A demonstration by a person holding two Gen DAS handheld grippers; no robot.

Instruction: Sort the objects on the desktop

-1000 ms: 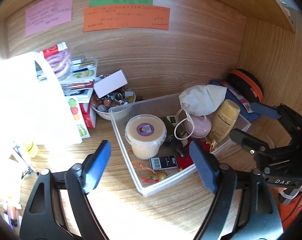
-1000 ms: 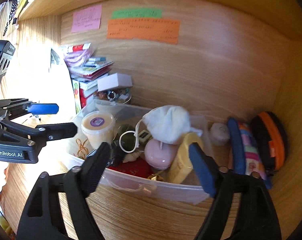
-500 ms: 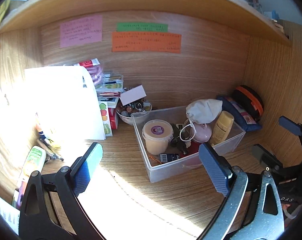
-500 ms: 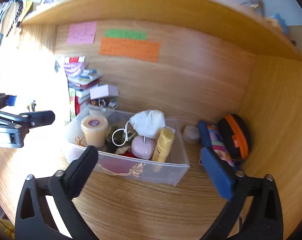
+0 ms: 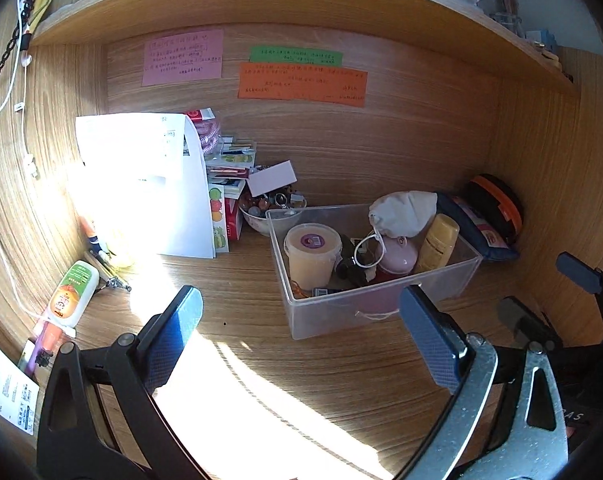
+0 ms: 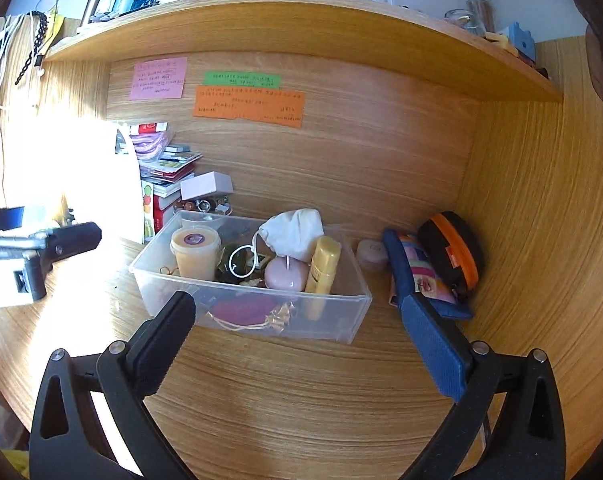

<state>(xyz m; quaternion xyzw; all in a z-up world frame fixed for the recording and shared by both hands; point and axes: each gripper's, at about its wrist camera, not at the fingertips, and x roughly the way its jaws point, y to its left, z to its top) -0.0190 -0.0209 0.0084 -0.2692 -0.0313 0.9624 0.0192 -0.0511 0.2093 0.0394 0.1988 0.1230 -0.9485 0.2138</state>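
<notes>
- My left tongs (image 5: pixel 297 322) stand fully spread over the desk (image 5: pixel 237 292) with nothing between the blue ribbed pads.
- My right tongs (image 6: pixel 297 330) are just as wide and also empty; I see the bin (image 6: pixel 343 322) beyond the gap, clear of both pads.
- The bin is a clear plastic rectangle on the wood-grain desk, near the back wall; in the right view its long axis runs left to right, skewed a little.
- Inside at the left end, a round tub (image 5: pixel 312 254) stands upright, with a flat lid and a purple label.
- A yellow bottle (image 6: pixel 323 266) leans at the right end, cap up and tilted toward the back.
- A white cloth pouch (image 5: pixel 401 214), soft and creased, lies on top, against the bottle.
- A pink rounded case (image 6: pixel 287 274) sits between tub and bottle, and a white cord loop (image 6: pixel 241 260) lies beside it.
- Right of the bin, a blue fabric pouch (image 6: pixel 417 276) and a black-and-orange zip case (image 6: pixel 453 248) rest by the side wall.
</notes>
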